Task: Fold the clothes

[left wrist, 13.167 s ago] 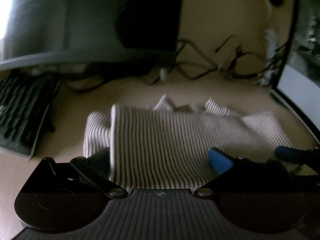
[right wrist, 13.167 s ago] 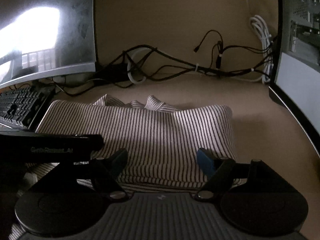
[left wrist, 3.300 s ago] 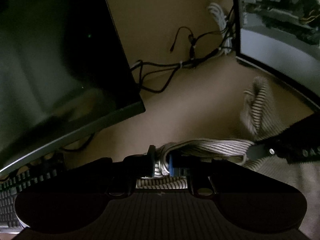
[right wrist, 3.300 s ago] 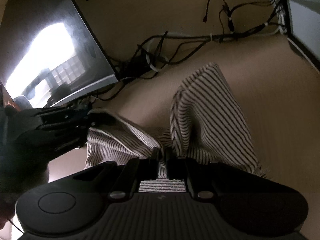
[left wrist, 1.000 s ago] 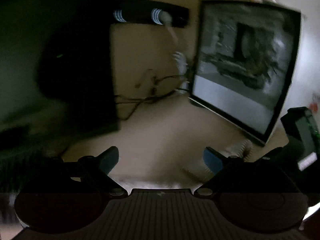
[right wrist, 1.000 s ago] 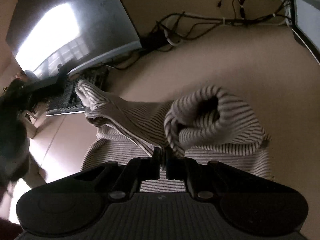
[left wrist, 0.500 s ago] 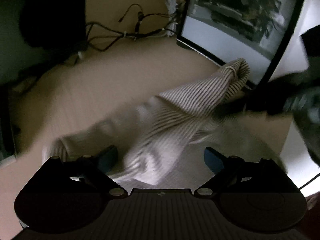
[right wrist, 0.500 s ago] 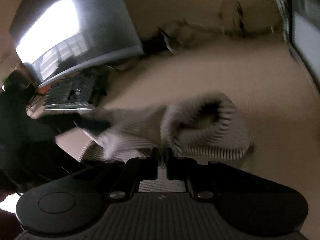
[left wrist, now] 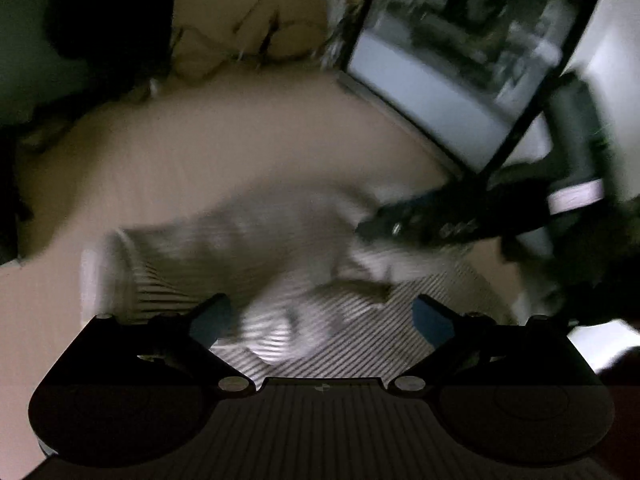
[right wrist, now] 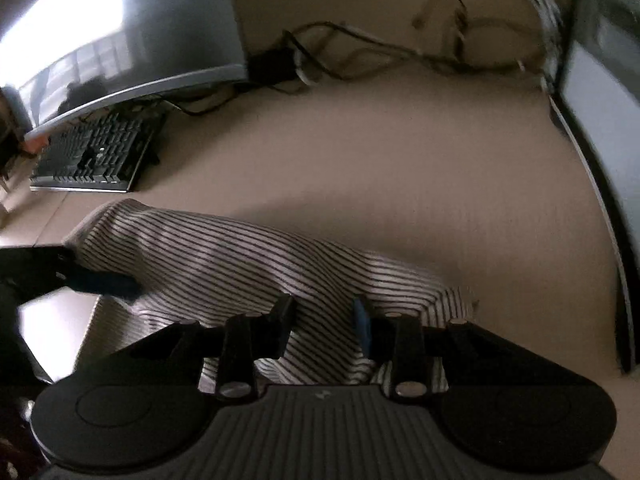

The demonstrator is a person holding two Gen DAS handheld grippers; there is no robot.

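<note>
left gripper (left wrist: 322, 316) wide open over striped shirt (right wrist: 248, 268) | right gripper (right wrist: 324, 320) spread apart too, holding nothing | shirt bunched on desk (right wrist: 400, 168)

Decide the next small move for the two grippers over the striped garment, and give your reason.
Probably lift the right gripper clear. Its fingers stand apart over the striped garment, which lies in a lumpy heap on the desk, and the left gripper is open too. Once clear, either could flatten the raised fold, though blur hides its exact shape.
</note>
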